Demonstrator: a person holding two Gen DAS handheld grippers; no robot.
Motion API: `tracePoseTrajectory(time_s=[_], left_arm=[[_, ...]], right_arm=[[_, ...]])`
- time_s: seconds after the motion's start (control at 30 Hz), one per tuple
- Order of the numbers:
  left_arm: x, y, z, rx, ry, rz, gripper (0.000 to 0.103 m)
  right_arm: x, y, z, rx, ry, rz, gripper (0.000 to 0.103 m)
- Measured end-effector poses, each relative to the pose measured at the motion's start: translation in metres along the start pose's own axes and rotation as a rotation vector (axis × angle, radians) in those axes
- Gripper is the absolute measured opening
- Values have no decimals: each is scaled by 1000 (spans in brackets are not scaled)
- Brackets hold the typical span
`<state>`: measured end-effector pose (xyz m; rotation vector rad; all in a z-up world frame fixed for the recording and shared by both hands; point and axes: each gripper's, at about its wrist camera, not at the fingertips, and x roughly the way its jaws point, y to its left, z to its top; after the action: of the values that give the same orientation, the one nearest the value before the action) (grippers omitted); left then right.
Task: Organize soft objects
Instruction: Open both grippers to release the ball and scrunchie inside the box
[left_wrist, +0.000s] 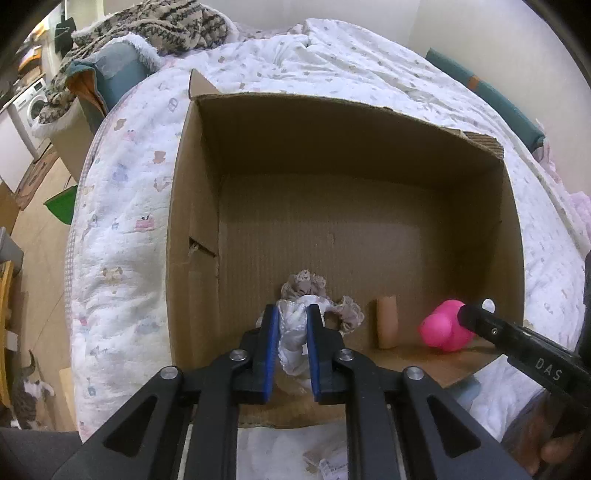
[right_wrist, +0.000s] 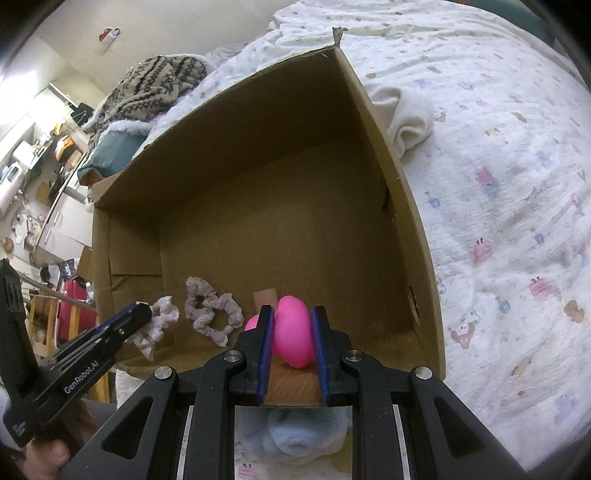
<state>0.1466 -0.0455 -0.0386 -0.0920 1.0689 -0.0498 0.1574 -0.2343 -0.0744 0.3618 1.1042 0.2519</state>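
An open cardboard box (left_wrist: 192, 192) (right_wrist: 399, 192) sits on the bed. My left gripper (left_wrist: 291, 321) is shut on a white scrunchie (left_wrist: 291, 332) just over the box's near edge; it also shows in the right wrist view (right_wrist: 159, 321). A beige lace scrunchie (left_wrist: 306, 284) (right_wrist: 210, 310) lies on the box floor beside it. My right gripper (right_wrist: 291, 325) is shut on a pink soft toy (right_wrist: 293, 328) (left_wrist: 441, 325) low inside the box. A small tan cylinder (left_wrist: 387, 321) (right_wrist: 264, 295) stands behind it.
The bed has a white printed quilt (left_wrist: 122, 229) (right_wrist: 517, 206). A white cloth (right_wrist: 410, 122) lies right of the box. A light blue fluffy item (right_wrist: 295, 435) lies below my right gripper. A patterned blanket (left_wrist: 155, 26) is piled at the bed's far end.
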Motion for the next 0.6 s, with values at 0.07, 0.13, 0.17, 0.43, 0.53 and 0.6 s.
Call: tracePoseTrajectory(time_s=[0.07, 0.13, 0.17, 0.43, 0.53, 0.6], left_arm=[[0, -1, -1, -3, 6, 0, 13], [1, -1, -1, -4, 8, 1, 16], [0, -1, -1, -5, 7, 2, 16], [-3, 1, -2, 2, 10, 7, 22], [-8, 0, -5, 7, -4, 8, 31], [-11, 0, -5, 8, -17, 14, 39]], right_arm=[[0, 1, 0, -1, 1, 2, 22], [0, 0, 0, 3, 1, 3, 22], [0, -1, 0, 5, 2, 4, 22], [-2, 1, -1, -7, -3, 5, 22], [-4, 3, -1, -17, -12, 5, 22], [-6, 4, -1, -22, -20, 6, 22]])
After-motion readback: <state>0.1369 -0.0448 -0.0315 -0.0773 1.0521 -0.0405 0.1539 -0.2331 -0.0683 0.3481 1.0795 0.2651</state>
